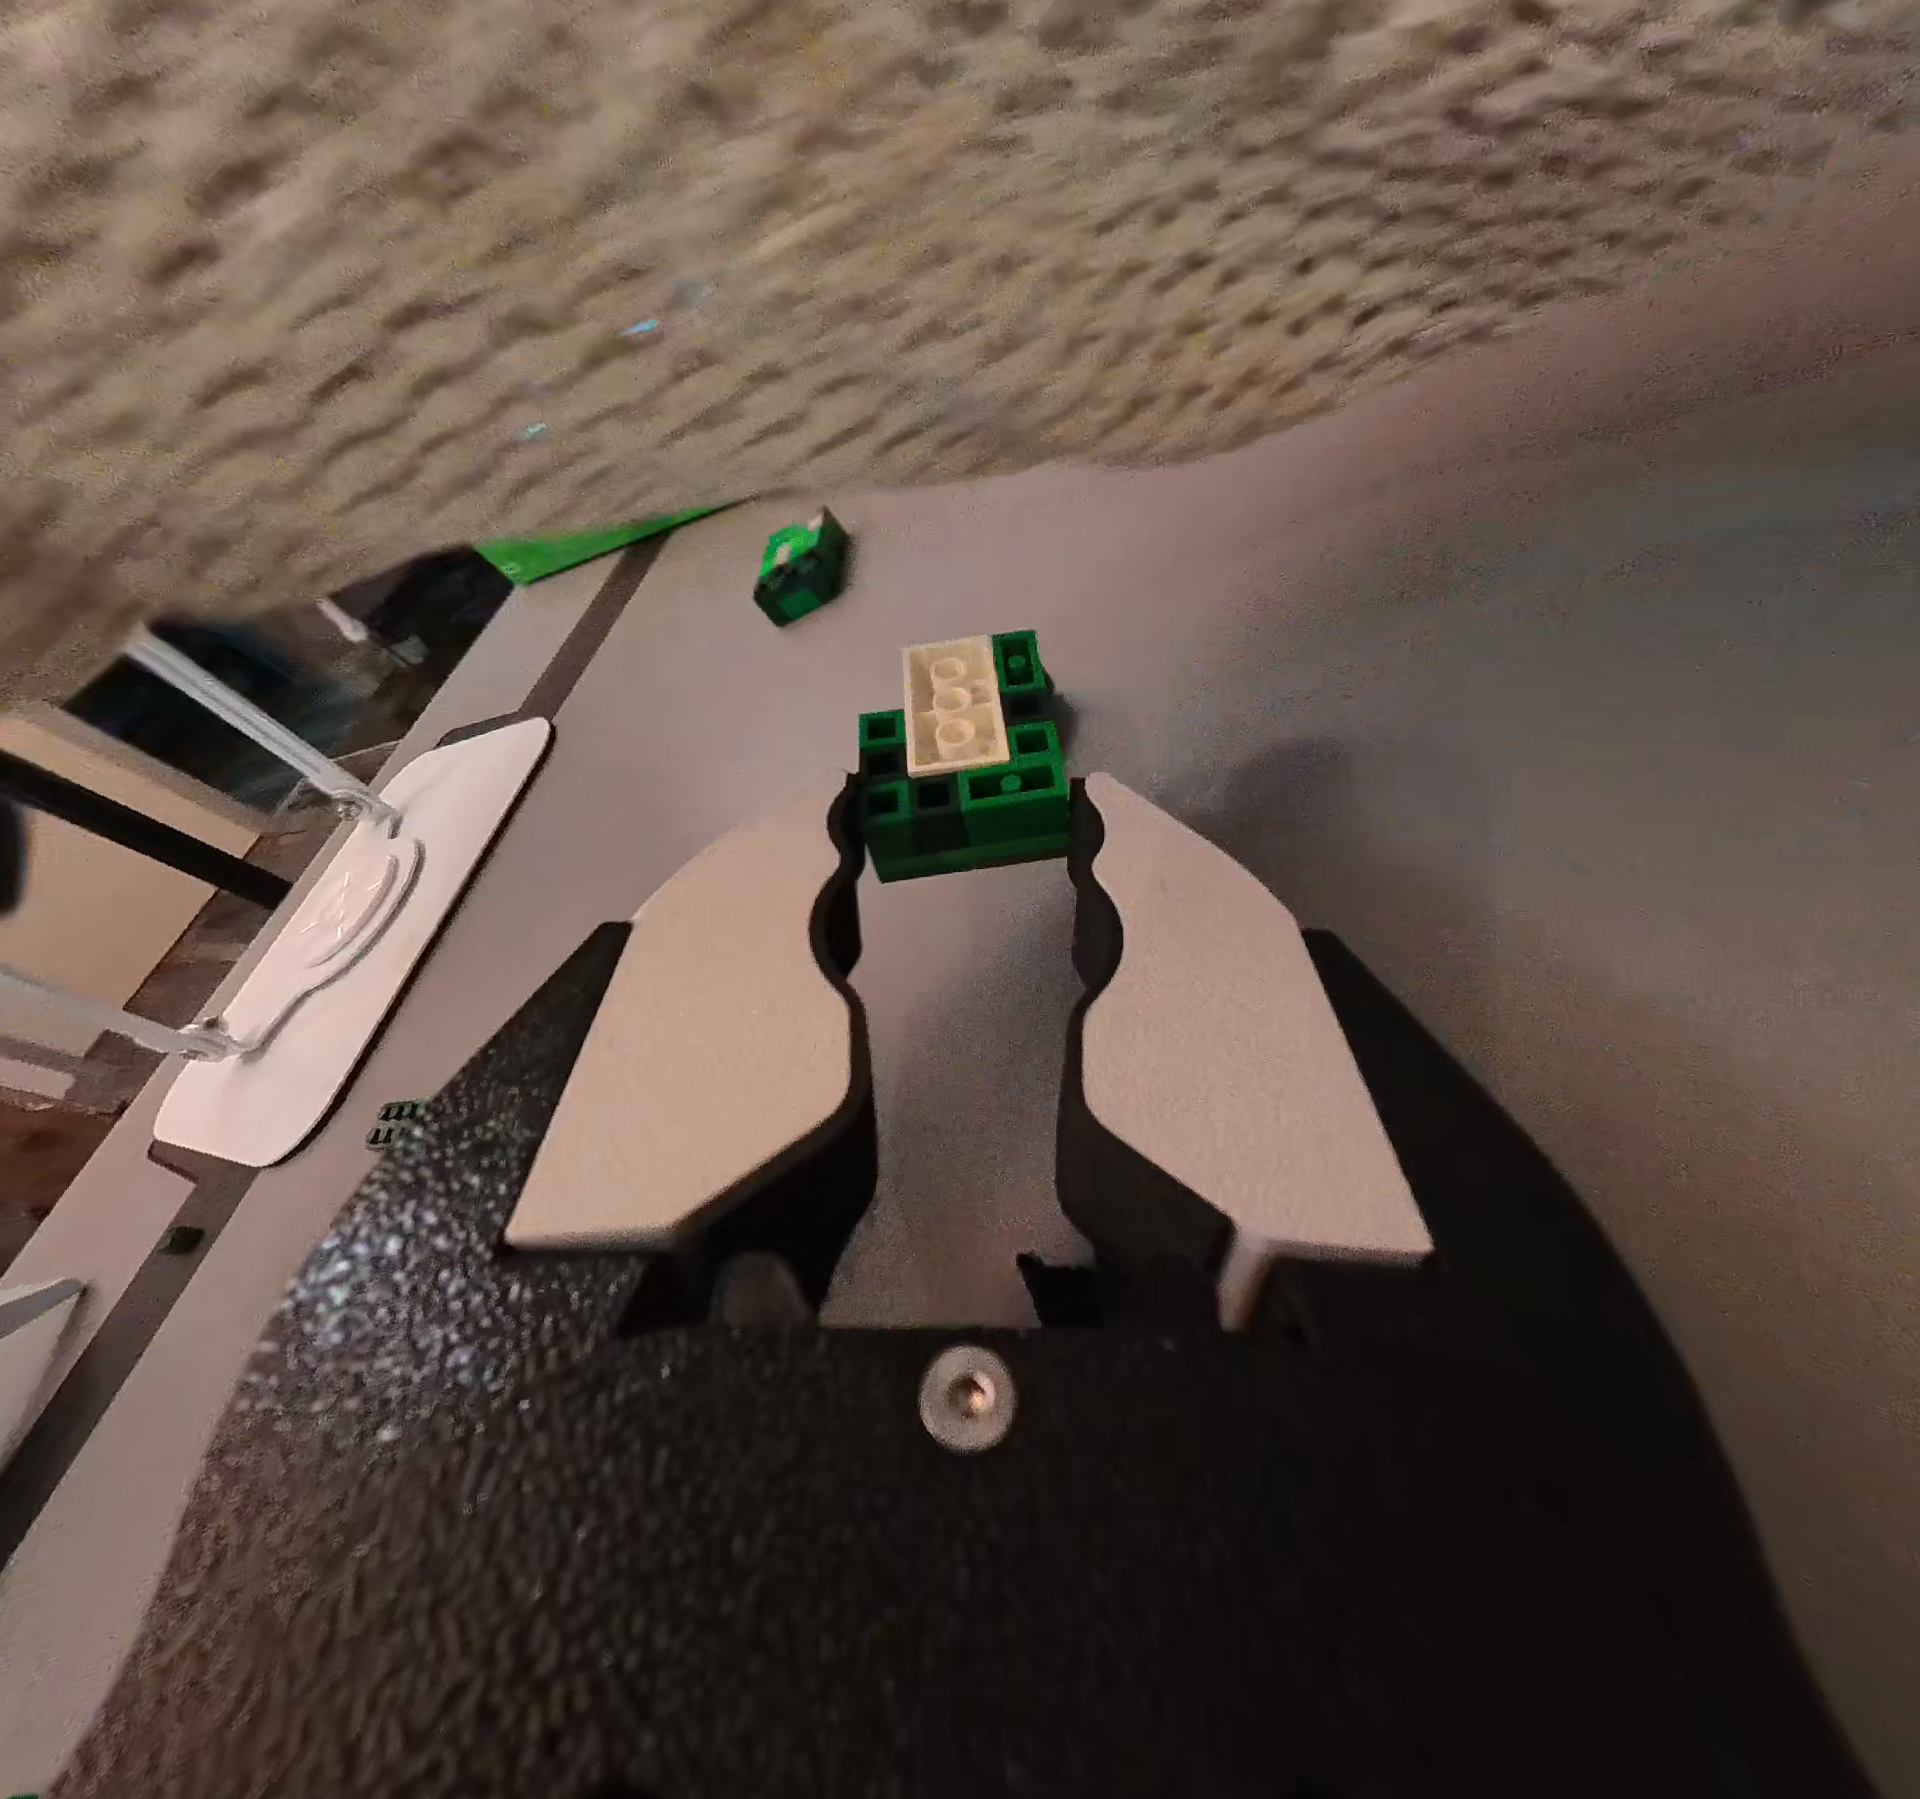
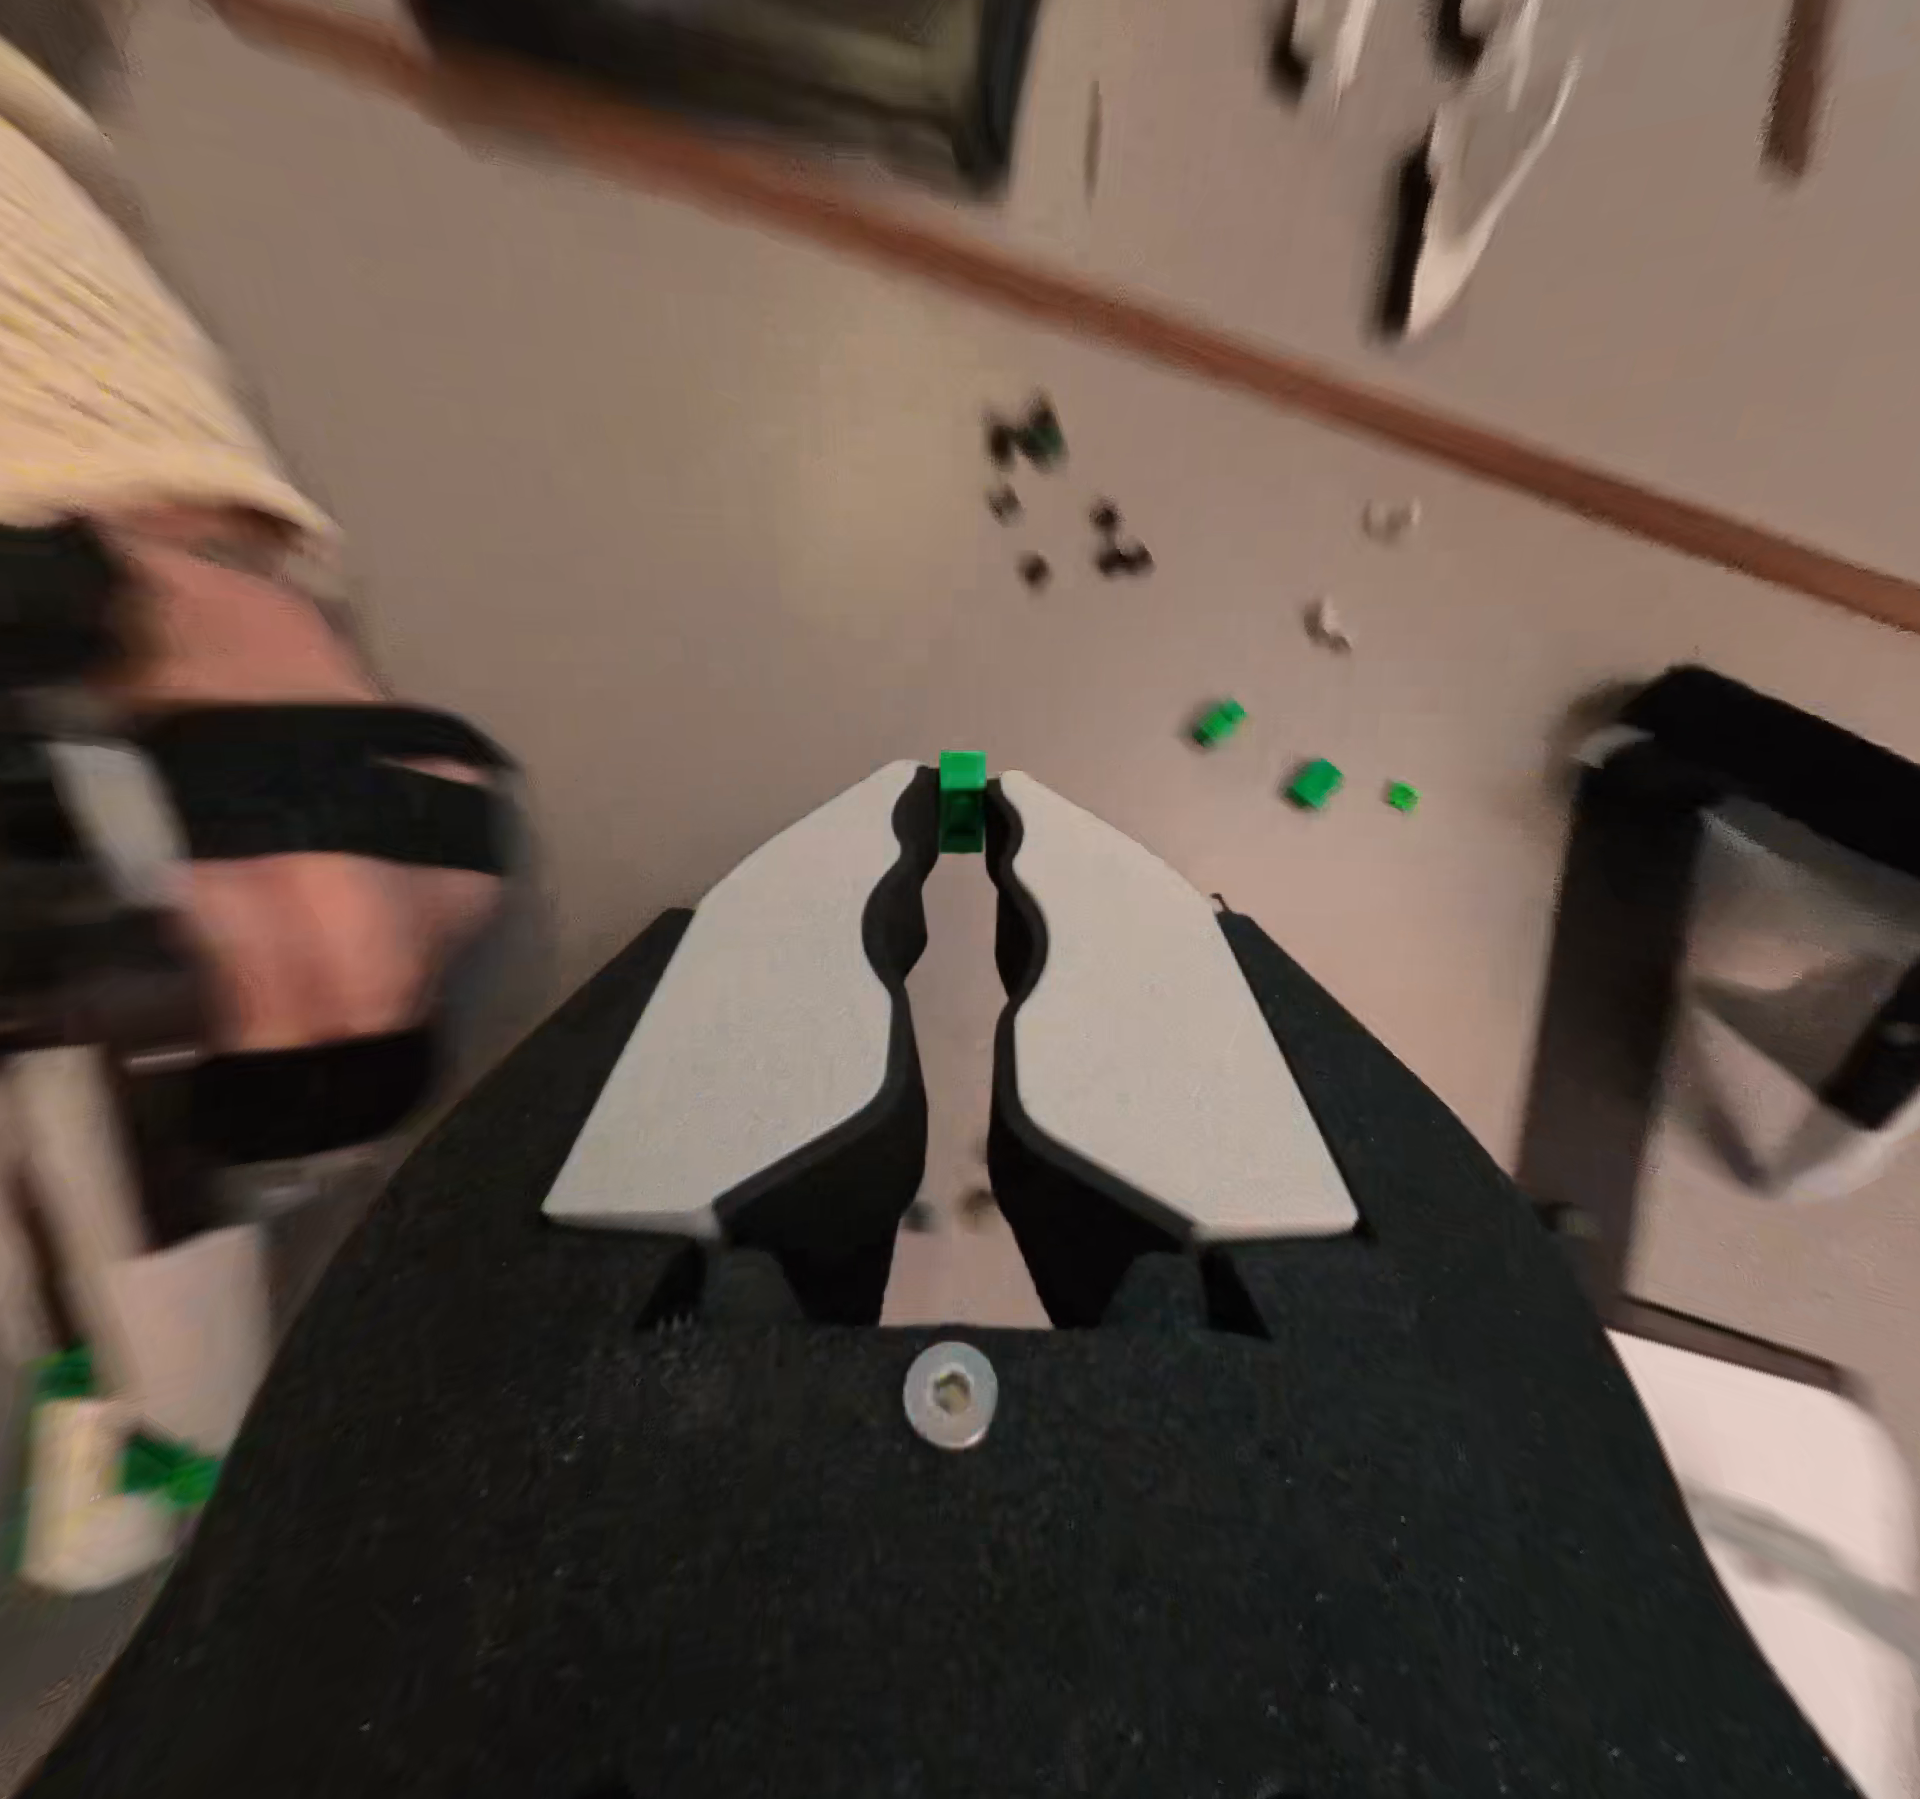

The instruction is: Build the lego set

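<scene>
2 grippers are at work over a grey worktop [image 1: 1351, 710]. The left gripper [image 1: 966, 819] has its fingers [image 1: 748, 1001] spread to either side of a green brick assembly [image 1: 961, 783], their tips right at its near corners; whether they press on it cannot be told. The assembly sits on the worktop with a cream plate [image 1: 951, 710] lying across its top, hollow underside up. Beyond it, apart from it, lies a small green block [image 1: 802, 570]. At the worktop's left edge rests a white pad [image 1: 353, 939] with clear plastic rods running off it, and a green sheet [image 1: 592, 544] shows at the far edge, partly hidden under a blurred, knobbly beige surface [image 1: 831, 139].

The right gripper [image 2: 961, 804] has its fingers [image 2: 769, 1001] clenched on 1 small green brick [image 2: 960, 799], pinched at the very tips and held above the worktop. Farther off on the worktop lie 3 loose green pieces [image 2: 1314, 781] to the right, and a scatter of dark pieces [image 2: 1049, 502] beyond them, too blurred to tell apart. At the left edge of this view a person's hand [image 2: 291, 866], motion-blurred, holds the other gripper.
</scene>
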Tool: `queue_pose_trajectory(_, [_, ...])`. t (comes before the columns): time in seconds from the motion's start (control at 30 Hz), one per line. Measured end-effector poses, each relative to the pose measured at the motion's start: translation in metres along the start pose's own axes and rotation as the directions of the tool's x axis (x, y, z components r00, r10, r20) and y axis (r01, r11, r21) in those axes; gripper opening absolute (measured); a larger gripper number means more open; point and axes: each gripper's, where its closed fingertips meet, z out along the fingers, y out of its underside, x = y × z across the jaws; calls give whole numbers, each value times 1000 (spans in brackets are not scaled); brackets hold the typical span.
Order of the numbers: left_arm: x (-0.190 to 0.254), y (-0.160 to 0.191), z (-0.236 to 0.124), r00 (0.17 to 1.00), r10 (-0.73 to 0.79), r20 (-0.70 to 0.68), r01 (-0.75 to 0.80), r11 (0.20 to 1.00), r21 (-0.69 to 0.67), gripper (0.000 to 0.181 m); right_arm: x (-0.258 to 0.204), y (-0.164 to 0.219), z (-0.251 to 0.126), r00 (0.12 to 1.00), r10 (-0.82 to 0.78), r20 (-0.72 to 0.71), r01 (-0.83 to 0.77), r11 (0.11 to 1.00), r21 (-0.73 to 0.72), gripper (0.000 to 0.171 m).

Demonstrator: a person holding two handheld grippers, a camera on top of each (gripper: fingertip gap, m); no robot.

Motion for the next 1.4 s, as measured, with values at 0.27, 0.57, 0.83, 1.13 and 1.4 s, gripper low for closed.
queue_pose_trajectory(0.27, [-1, -15, -5, 990, -129, -50, 133, 986, 103, 37, -144, 28, -97, 977, 213, 1, -180, 826, 534, 8])
queue_pose_trajectory(0.57, [19, -32, -11, 969, -138, -205, 178, 966, 190, 37, -188, 75, -86, 946, 312, -86, -200, 773, 602, 8])
queue_pose_trajectory(0.83, [20, -34, -14, 952, -167, -255, 224, 951, 215, 37, -196, 93, -83, 945, 313, -92, -201, 781, 591, 8])
queue_pose_trajectory(1.13, [24, -37, -16, 947, -155, -282, 223, 948, 228, 37, -200, 98, -88, 954, 294, -65, -201, 780, 592, 8])
queue_pose_trajectory(1.4, [31, -36, -13, 943, -143, -301, 211, 955, 209, 37, -204, 79, -66, 969, 213, -122, -116, 835, 538, 8])
